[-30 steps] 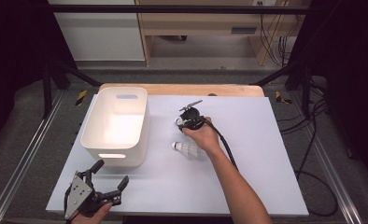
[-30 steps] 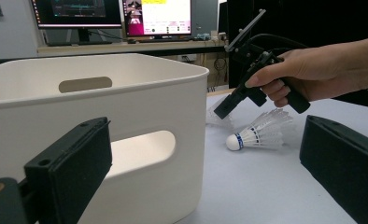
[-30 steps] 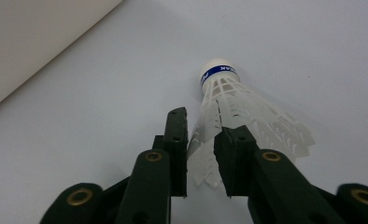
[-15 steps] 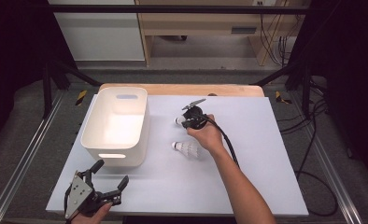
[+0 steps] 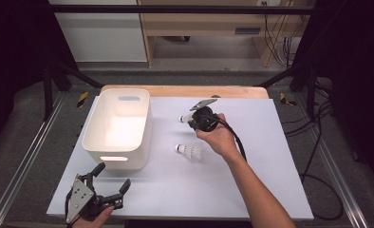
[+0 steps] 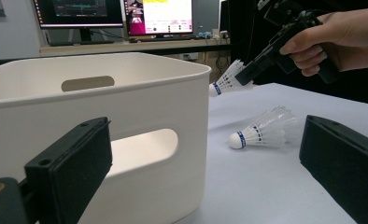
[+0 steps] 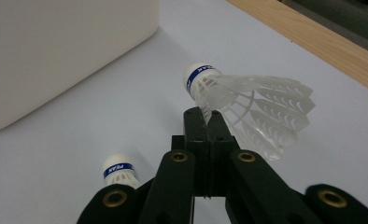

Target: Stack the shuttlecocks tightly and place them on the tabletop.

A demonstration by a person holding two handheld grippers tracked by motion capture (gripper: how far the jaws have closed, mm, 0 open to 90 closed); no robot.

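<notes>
Lower left of the high view: left gripper (image 5: 110,186) rests at the near edge of the pale grey tabletop (image 5: 270,190), jaws spread wide, nothing between them. In the left gripper view those jaws frame the near wall of the white rectangular plastic bin (image 6: 126,121).

Centre of the high view: a white feathered shuttlecock with a blue band round its cork (image 5: 189,151) lies on its side on the tabletop, just right of the bin, untouched.

Just above it in the frame: right gripper (image 5: 193,118), jaws clamped on the skirt of a second shuttlecock of the same kind (image 7: 247,105). In the right gripper view the jaws meet on the feathers close behind the cork, which points toward the upper left of the frame; the shuttlecock is clear of the tabletop. The bin (image 5: 116,126) stands to the left of it, open and apparently empty.

Step in hand, as I judge it: carry the held shuttlecock over the bin and drop it in.
- Keep the grip light; the feathers crush easily.
- Clear the bin's right rim before moving across.
- Open the jaws only once over the bin's floor, low enough that the shuttlecock does not bounce out.

Count: shuttlecocks 2 (one held, one lying); bin 1; grippers 2.
</notes>
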